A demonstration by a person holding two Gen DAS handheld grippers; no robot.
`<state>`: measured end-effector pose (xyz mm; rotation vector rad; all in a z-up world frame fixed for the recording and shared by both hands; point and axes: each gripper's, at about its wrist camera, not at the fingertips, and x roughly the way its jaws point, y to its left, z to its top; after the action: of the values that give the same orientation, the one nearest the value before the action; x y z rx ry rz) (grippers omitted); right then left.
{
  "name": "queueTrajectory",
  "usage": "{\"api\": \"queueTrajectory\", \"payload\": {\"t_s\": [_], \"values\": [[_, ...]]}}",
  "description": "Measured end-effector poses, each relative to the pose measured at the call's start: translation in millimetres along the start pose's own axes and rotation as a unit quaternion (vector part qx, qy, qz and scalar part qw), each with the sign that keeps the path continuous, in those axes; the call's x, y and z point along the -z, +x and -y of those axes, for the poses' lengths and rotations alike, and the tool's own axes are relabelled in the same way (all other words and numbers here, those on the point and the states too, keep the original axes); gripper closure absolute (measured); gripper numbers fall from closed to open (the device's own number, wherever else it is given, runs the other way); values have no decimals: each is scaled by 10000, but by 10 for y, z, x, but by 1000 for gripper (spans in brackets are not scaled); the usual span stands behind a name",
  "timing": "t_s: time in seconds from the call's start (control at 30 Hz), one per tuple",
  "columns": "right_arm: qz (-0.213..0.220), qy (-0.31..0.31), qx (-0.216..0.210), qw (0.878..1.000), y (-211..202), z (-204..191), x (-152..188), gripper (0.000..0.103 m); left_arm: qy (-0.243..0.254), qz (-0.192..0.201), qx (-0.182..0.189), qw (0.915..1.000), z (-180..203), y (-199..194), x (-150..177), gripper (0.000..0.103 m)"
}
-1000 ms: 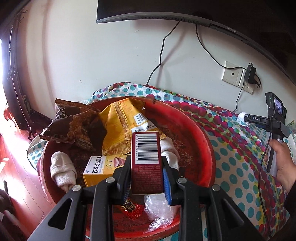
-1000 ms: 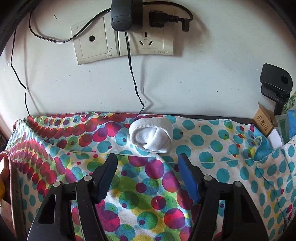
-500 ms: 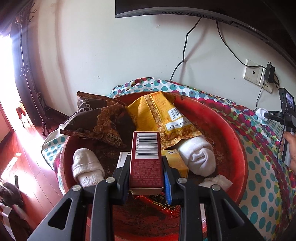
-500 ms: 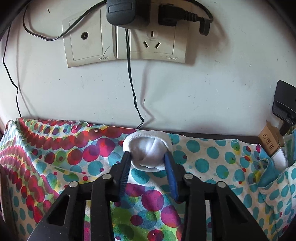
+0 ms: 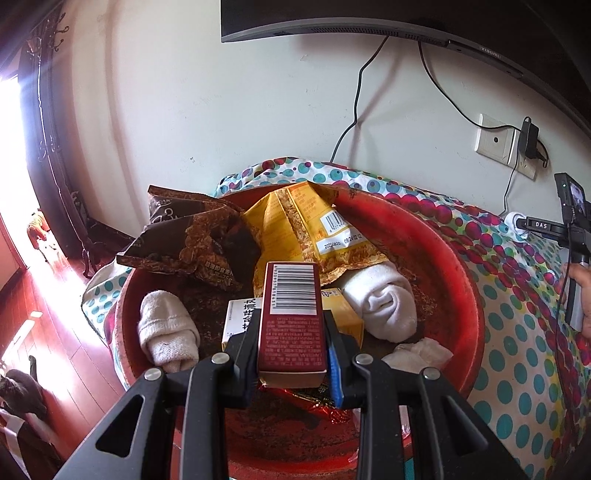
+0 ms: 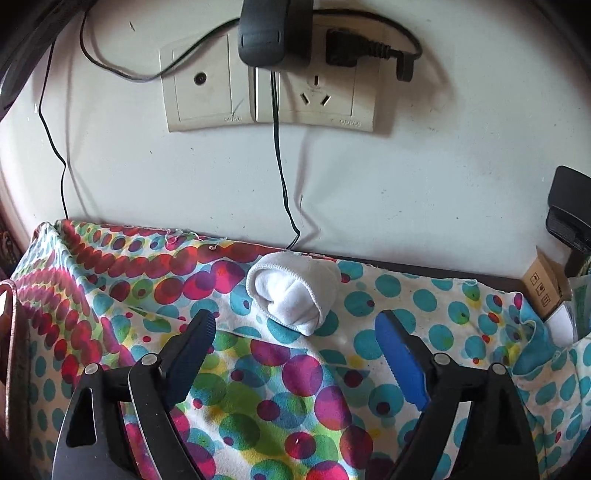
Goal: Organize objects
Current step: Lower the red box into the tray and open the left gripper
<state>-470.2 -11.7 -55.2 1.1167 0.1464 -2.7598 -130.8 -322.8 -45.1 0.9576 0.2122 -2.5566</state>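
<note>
In the left wrist view my left gripper point(image 5: 293, 339) is shut on a dark red box with a barcode point(image 5: 291, 314), held above a big red basin point(image 5: 458, 280). In the basin lie a brown snack bag point(image 5: 192, 240), a yellow snack bag point(image 5: 306, 225), a yellow box point(image 5: 343, 314), a cream sock roll point(image 5: 166, 332) and a white sock roll point(image 5: 384, 302). In the right wrist view my right gripper point(image 6: 295, 332) is opening wide; a white rolled sock point(image 6: 293, 295) lies on the dotted cloth point(image 6: 258, 387) just beyond its fingertips, touched by neither pad.
Wall sockets with plugs and hanging cables point(image 6: 277, 147) sit right behind the sock. A small cardboard box point(image 6: 543, 288) and a black clamp point(image 6: 569, 218) stand at the right. A monitor point(image 5: 369, 22) hangs over the basin; a hand point(image 5: 580, 295) holds the other gripper's handle.
The right gripper closed around the white sock half a second ago, then opened wide and let it go; the sock stays on the cloth. The left gripper keeps holding the red box, view shifted slightly.
</note>
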Motion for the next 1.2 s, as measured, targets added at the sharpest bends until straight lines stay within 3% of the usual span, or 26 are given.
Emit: {"api": "queueTrajectory", "payload": {"t_s": [0.1, 0.2, 0.37, 0.43, 0.5, 0.57, 0.9, 1.2], "values": [[-117, 171, -127, 9997, 193, 72, -125, 21, -63, -51, 57, 10000, -22, 25, -23, 74], [-358, 186, -277, 9988, 370, 52, -190, 50, -54, -46, 41, 10000, -19, 37, -27, 74], [72, -181, 59, 9998, 172, -127, -191, 52, -79, -29, 42, 10000, 0, 81, -23, 72], [153, -237, 22, 9996, 39, -170, -163, 52, -118, -62, 96, 9999, 4, 84, -25, 61], [227, -304, -35, 9993, -107, -215, -118, 52, -129, 84, 117, 9998, 9, 24, -21, 30], [262, -320, -95, 9991, -262, -251, -58, 52, -146, 269, 204, 9993, 0, -80, -22, 23], [326, -438, -651, 9964, -1011, -502, 394, 52, -482, 549, 153, 9972, -261, -613, 207, 19], [437, -712, -1259, 9885, -1563, -1238, 697, 52, -369, 561, 4, 9977, -327, -965, 455, 18]]}}
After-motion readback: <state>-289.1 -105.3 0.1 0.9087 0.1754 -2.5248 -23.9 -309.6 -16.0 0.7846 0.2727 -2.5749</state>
